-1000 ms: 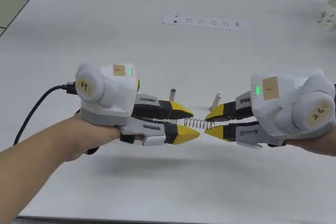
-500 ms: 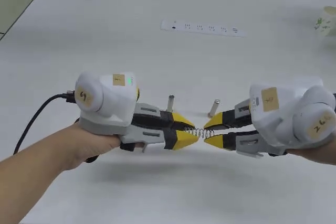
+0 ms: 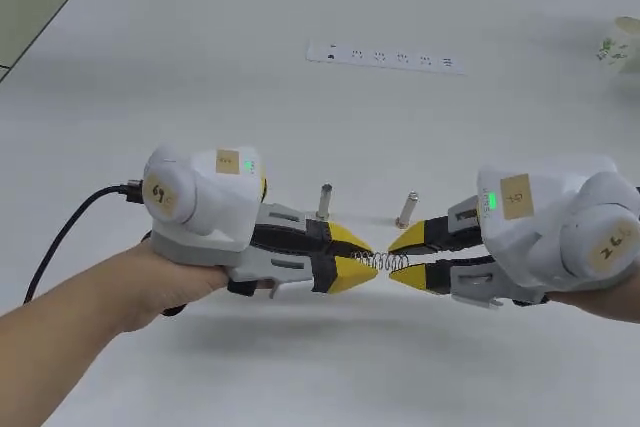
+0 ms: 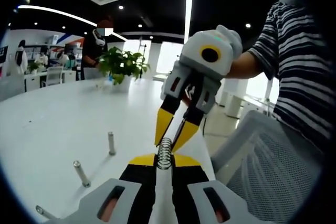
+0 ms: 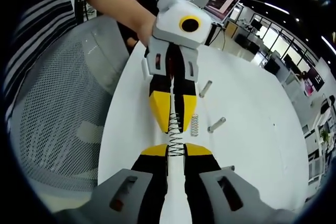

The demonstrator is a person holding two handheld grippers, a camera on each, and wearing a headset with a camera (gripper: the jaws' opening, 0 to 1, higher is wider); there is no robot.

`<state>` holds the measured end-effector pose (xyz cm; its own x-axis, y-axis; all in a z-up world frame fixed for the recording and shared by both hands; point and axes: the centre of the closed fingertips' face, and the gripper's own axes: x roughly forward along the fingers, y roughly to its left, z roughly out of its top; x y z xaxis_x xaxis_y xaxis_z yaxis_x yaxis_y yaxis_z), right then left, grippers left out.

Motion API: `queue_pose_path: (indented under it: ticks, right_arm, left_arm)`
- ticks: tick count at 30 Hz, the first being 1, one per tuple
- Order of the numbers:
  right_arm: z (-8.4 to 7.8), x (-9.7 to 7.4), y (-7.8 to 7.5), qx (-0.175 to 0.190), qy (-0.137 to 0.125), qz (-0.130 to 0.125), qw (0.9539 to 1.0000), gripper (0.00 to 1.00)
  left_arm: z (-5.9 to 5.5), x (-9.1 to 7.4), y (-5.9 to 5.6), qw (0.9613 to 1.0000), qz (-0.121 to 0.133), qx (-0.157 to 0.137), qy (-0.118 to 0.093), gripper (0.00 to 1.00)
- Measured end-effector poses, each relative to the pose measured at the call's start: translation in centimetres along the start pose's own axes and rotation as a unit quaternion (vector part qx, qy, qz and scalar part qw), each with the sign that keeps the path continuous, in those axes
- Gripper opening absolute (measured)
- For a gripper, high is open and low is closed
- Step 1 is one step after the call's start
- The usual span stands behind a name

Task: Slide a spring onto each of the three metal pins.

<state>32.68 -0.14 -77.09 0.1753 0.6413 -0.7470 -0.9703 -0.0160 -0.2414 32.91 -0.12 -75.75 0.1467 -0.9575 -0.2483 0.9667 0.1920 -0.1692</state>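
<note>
both left tongs (image 3: 368, 259) and right tongs (image 3: 394, 260) pinch ends of the spring (image 3: 383, 263) near the upright pin (image 3: 325, 199); best to free one end, then align coil to pin.

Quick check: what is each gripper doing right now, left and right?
Left gripper: closed, holding one end of the spring.
Right gripper: closed, holding the other end of the same spring.

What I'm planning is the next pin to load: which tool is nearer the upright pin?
Left. The upright pin stands just beyond the jaws of the left tool. The right tool sits farther off to its right. Both tools grip the spring.
</note>
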Motion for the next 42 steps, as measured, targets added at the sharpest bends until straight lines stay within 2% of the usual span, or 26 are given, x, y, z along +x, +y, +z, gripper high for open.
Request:
queue_pose_path:
  ticks: [4,14,18,20,22,29,35,42]
  right_arm:
    - [0.1,-0.1,0.0,0.022,-0.014,0.001,0.9997,0.08]
    - [0.1,-0.2,0.4,0.019,-0.024,0.009,0.9995,0.08]
    - [0.1,-0.3,0.5,0.019,-0.025,0.013,0.9994,0.09]
    - [-0.4,-0.3,0.6,0.013,-0.013,0.016,0.9997,0.08]
    - [-0.5,-0.2,0.6,0.013,-0.011,0.016,0.9997,0.08]
    - [-0.5,-0.1,0.8,0.022,-0.016,0.021,0.9994,0.08]
    - [-0.2,-0.3,0.7,0.004,-0.016,0.017,0.9997,0.07]
    - [1.0,-1.0,0.4,-0.025,-0.019,0.018,0.9993,0.07]
  left_arm:
    - [0.1,-0.1,-0.1,1.0,0.0,0.004,0.001,0.02]
    - [-0.1,-0.3,-0.6,0.9999,-0.01,0.002,0.005,0.02]
    - [-0.2,-0.2,-0.9,0.9999,-0.014,0.0,0.007,0.02]
    - [-0.2,-0.2,-0.9,0.9998,-0.016,0.001,0.008,0.02]
    - [-0.3,-0.2,-0.9,0.9998,-0.017,0.0,0.009,0.02]
    - [-0.4,-0.3,-1.0,0.9997,-0.019,0.002,0.013,0.02]
    - [-0.6,-0.4,-1.0,0.9997,-0.018,0.003,0.016,0.02]
    - [-0.8,-0.5,-1.0,0.9996,-0.018,0.005,0.02,0.02]
